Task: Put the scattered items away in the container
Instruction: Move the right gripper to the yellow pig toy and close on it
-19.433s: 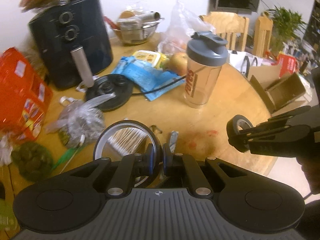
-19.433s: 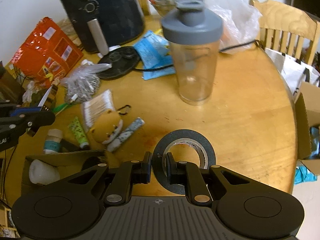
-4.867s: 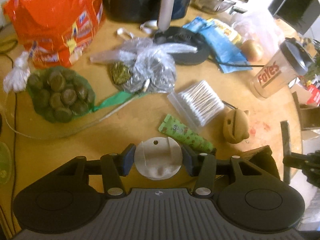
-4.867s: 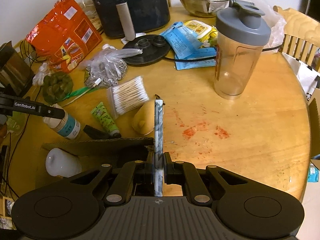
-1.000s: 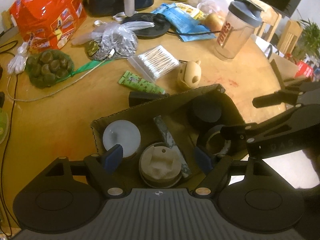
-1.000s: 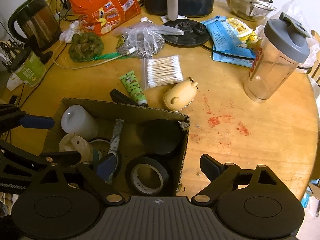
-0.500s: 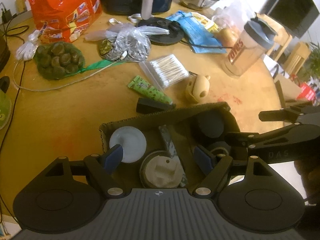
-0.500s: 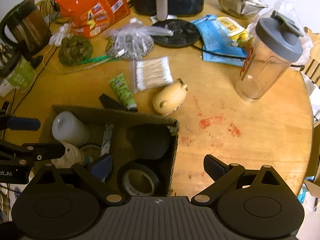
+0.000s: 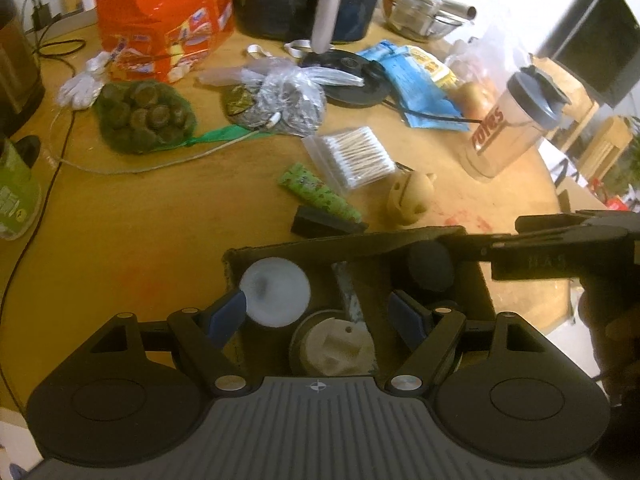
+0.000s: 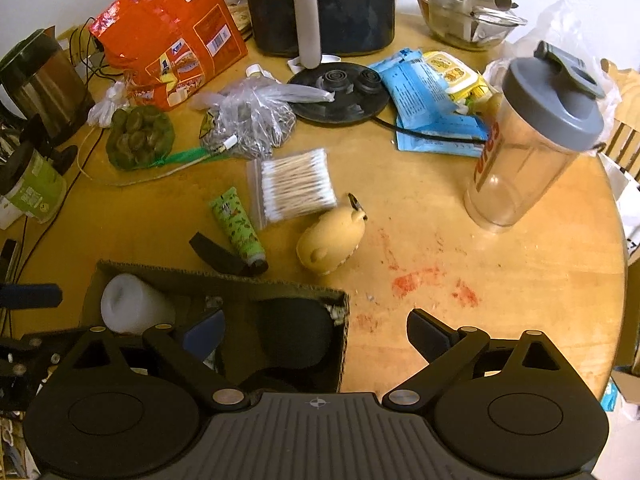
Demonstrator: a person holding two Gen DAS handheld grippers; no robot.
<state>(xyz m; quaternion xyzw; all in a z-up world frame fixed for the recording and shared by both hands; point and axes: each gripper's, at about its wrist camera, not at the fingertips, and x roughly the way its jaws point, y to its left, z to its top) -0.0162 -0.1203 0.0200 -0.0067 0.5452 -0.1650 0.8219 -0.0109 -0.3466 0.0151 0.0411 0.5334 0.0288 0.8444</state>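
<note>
a: three small things lie outside the cardboard box: the green tube, the bag of cotton swabs and the yellow bear-shaped toy. all three are on the bench, just beyond the far wall of the box.

b: which hand-held gripper is nearer to them?

a: i judge the right hand-held gripper. its jaws stand wide and nothing is between them. it hangs over the right end of the box, and the toy lies straight ahead of it, a little beyond the box corner.

b: and the left one?

a: the left hand-held gripper is also wide and empty, above the left part of the box, over the white bottle and a beige cap. for it the tube is ahead, past the far wall.

b: how does the tube lie?

a: its long axis runs slanted, with the dark cap end near the box and touching a black strip. the swab bag is just beside the tube, further away.
</note>
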